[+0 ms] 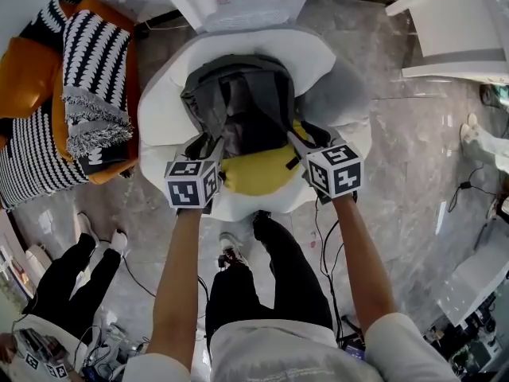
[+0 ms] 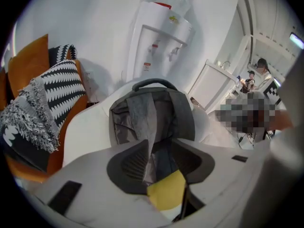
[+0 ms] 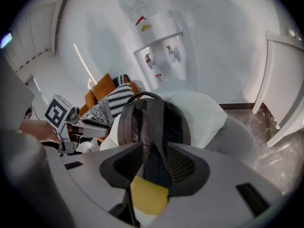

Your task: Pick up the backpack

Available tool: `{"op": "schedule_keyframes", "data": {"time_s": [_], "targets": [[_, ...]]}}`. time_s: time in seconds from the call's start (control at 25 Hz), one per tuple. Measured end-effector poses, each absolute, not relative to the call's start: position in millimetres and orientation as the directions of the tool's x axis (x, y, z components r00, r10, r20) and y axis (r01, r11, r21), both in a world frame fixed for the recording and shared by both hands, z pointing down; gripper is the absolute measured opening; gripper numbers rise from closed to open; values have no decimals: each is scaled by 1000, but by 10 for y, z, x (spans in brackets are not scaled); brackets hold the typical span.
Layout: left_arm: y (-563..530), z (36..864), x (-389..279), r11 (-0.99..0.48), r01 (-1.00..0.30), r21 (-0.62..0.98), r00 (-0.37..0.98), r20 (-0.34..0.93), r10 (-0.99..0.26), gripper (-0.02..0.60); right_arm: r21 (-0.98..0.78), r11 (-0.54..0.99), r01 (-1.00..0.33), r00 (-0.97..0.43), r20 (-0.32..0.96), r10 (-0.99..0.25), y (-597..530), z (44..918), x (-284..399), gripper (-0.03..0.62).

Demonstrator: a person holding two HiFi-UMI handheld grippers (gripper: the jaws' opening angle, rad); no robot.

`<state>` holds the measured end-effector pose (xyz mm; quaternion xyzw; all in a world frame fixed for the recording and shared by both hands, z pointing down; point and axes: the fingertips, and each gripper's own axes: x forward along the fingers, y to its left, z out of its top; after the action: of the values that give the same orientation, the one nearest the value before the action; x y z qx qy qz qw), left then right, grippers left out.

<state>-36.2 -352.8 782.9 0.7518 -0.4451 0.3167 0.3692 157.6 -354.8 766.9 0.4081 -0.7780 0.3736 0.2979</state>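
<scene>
A grey backpack (image 1: 238, 94) stands upright in a white armchair (image 1: 163, 110), its straps facing me and its top handle up. A yellow cushion (image 1: 258, 172) lies on the seat in front of it. My left gripper (image 1: 203, 146) is at the backpack's lower left corner and my right gripper (image 1: 305, 143) at its lower right. In the left gripper view the jaws of the gripper (image 2: 159, 163) stand apart, with a grey strap (image 2: 145, 127) of the backpack (image 2: 180, 113) showing in the gap. The right gripper (image 3: 154, 165) also stands open, and a strap (image 3: 153, 127) runs down into its gap.
An orange chair (image 1: 28, 74) with black-and-white striped cushions and a fringed throw (image 1: 91, 78) stands left of the armchair. A water dispenser (image 2: 159, 37) is behind it. White furniture (image 1: 453, 30) is at the right. A person's legs (image 1: 67, 285) and cables (image 1: 461, 189) are on the marble floor.
</scene>
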Motion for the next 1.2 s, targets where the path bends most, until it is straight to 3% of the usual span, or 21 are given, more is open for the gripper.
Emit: {"op": "schedule_keyframes", "data": {"time_s": [1.2], "targets": [[-3604,8854,-388,-236,-924,302,378,822,-426,202,-340,478,-810,-508,814,-281,-3675,8926,1229,170]]}}
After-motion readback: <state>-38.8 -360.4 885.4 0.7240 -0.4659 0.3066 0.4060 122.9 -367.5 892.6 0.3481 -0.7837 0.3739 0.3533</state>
